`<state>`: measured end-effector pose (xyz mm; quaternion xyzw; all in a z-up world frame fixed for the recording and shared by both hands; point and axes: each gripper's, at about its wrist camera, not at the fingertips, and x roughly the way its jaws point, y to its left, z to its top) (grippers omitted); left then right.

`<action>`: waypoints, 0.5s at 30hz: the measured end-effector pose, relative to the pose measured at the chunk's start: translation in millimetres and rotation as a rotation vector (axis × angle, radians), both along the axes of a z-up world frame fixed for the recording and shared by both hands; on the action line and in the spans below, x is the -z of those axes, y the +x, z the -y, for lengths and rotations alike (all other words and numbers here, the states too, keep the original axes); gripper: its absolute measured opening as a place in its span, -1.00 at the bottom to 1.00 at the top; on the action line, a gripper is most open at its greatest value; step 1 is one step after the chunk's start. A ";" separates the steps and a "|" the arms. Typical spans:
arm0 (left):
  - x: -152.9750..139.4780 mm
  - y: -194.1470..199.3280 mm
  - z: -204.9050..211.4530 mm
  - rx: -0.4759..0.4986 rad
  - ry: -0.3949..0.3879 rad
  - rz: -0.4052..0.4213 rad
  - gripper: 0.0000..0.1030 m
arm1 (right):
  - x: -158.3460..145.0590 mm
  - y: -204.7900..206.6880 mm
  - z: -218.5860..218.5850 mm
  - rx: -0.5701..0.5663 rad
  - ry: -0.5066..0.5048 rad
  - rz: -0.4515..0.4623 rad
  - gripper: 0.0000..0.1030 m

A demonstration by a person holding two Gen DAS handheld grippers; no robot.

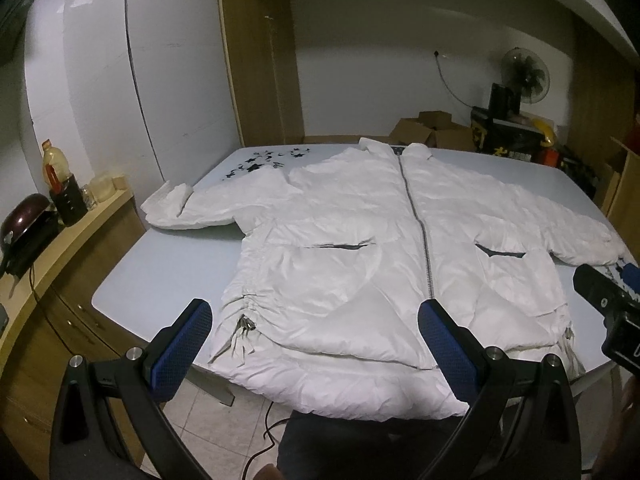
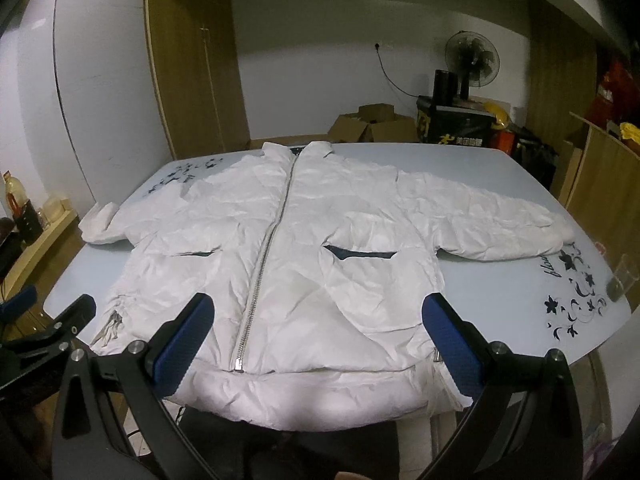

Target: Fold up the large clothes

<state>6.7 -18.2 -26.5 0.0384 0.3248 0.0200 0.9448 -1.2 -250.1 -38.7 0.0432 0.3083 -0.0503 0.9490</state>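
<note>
A large white puffer jacket (image 1: 360, 248) lies flat, front up and zipped, on a pale blue table (image 1: 160, 272). Its sleeves spread left and right and its hem hangs over the near edge. It also shows in the right wrist view (image 2: 304, 248). My left gripper (image 1: 316, 320) is open and empty, hovering above the hem's left half. My right gripper (image 2: 320, 316) is open and empty above the hem's right half; its body shows at the right edge of the left wrist view (image 1: 612, 312).
A wooden counter (image 1: 60, 248) with a bottle (image 1: 54, 164) and a pot stands left of the table. Cardboard boxes (image 2: 372, 124), a fan (image 2: 472, 60) and clutter lie beyond the far edge. A glass (image 2: 622, 280) stands at the table's right edge.
</note>
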 end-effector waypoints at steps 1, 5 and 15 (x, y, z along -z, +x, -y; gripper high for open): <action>-0.1 0.2 0.4 0.004 0.000 0.000 1.00 | -0.4 -0.7 -0.5 0.002 -0.005 0.007 1.00; 0.1 0.3 1.3 0.010 -0.001 -0.002 1.00 | -1.3 -1.2 -3.5 -0.010 -0.014 0.029 1.00; 2.8 -0.4 1.1 0.015 -0.004 -0.006 1.00 | -0.3 -0.1 -5.2 -0.020 -0.024 0.028 1.00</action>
